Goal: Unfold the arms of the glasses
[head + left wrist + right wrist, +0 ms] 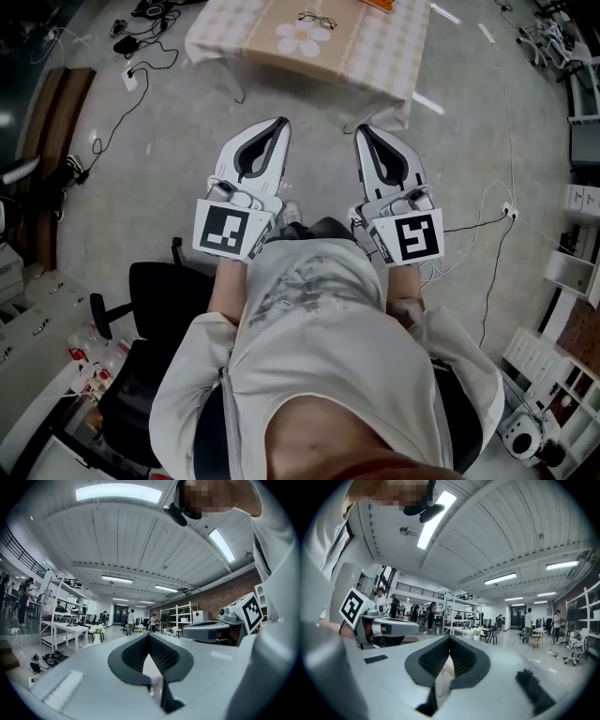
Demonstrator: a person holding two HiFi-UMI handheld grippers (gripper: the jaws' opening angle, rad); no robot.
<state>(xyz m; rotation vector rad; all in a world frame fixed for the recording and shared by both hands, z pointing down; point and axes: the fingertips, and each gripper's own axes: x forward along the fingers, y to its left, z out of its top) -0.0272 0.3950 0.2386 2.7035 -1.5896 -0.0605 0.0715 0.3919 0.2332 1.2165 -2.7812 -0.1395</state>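
The glasses (317,19) are lying well off at 12 o'clock, long axis 9-to-3, equally near the left gripper (279,123) and right gripper (364,131), both pressed together, empty

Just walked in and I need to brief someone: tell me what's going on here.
A person holds the left tongs and right tongs level in front of the body, both shut and empty. The glasses lie untouched on the checked table ahead, well apart from both tongs.
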